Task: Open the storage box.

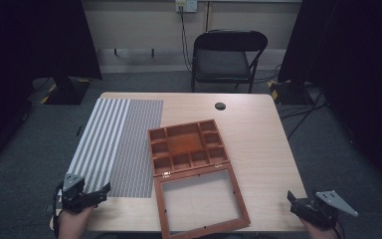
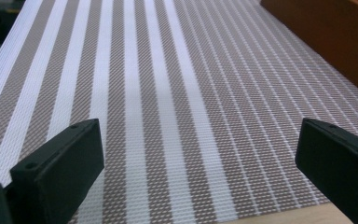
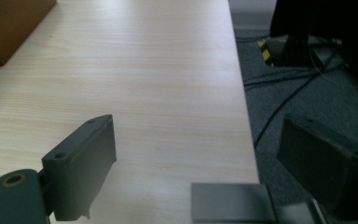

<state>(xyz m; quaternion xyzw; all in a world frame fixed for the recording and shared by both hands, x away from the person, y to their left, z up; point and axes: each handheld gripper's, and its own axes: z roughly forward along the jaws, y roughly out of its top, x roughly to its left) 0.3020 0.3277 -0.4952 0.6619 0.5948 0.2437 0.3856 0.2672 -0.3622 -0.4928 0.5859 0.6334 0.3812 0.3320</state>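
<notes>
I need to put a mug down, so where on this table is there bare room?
Bare wood lies right of the open wooden box, out to the table's right edge, and along the far edge around the black grommet. The striped mat fills the left side. The middle is crowded: tray and lid reach the near edge.

Recording lab or studio room. Pale wood table on grey carpet, black curtains hung both sides, black folding chair behind, wall socket with cable dropping, hazard-taped stand bases, loose cables across floor.
</notes>
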